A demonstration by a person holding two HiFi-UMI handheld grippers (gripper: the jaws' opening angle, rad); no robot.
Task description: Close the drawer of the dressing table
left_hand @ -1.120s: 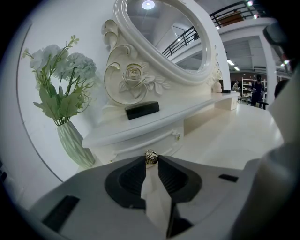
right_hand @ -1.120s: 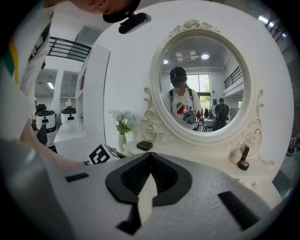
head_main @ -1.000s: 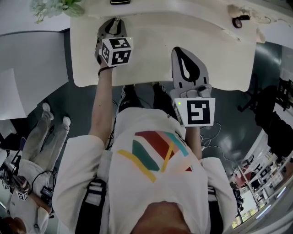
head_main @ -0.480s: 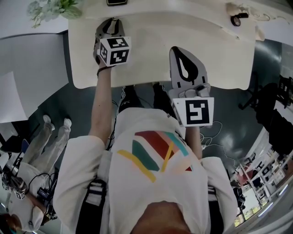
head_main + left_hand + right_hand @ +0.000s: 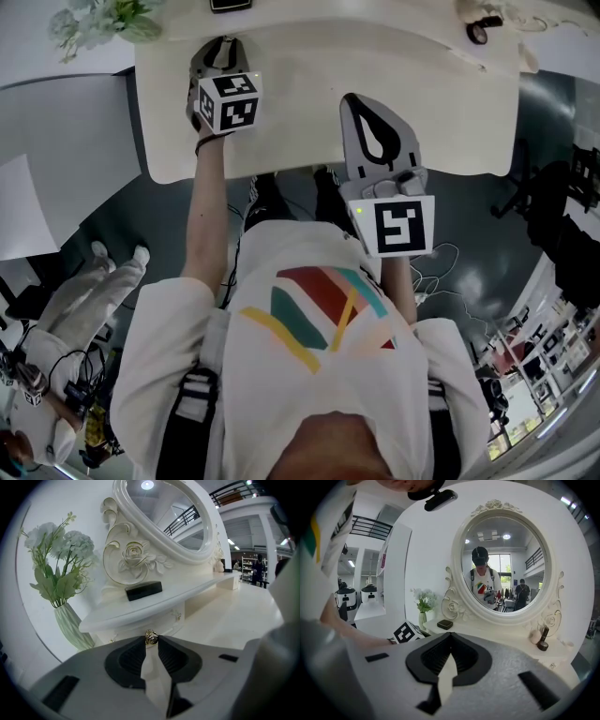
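Note:
The white dressing table [image 5: 309, 84] fills the top of the head view. In the left gripper view a small gold drawer knob [image 5: 151, 636] sits on the low drawer front under the raised shelf [image 5: 154, 603]. My left gripper [image 5: 151, 641] is shut on that knob, its tips pinching it from both sides. In the head view the left gripper [image 5: 220, 54] reaches to the table's back left. My right gripper [image 5: 364, 105] hovers over the table's front, away from the drawer; seen from its own camera, the right gripper [image 5: 450, 637] is shut and holds nothing. How far out the drawer stands is hidden.
A pale vase of flowers [image 5: 65, 573] stands left of the shelf, and a black box [image 5: 143, 590] lies on it. The oval mirror [image 5: 504, 564] rises behind. A small dark bottle [image 5: 543, 639] stands at the right end. A seated person [image 5: 56, 309] is at lower left.
Both grippers keep their places. The head view has drifted a little, and the person at lower left has shifted downward in the picture.

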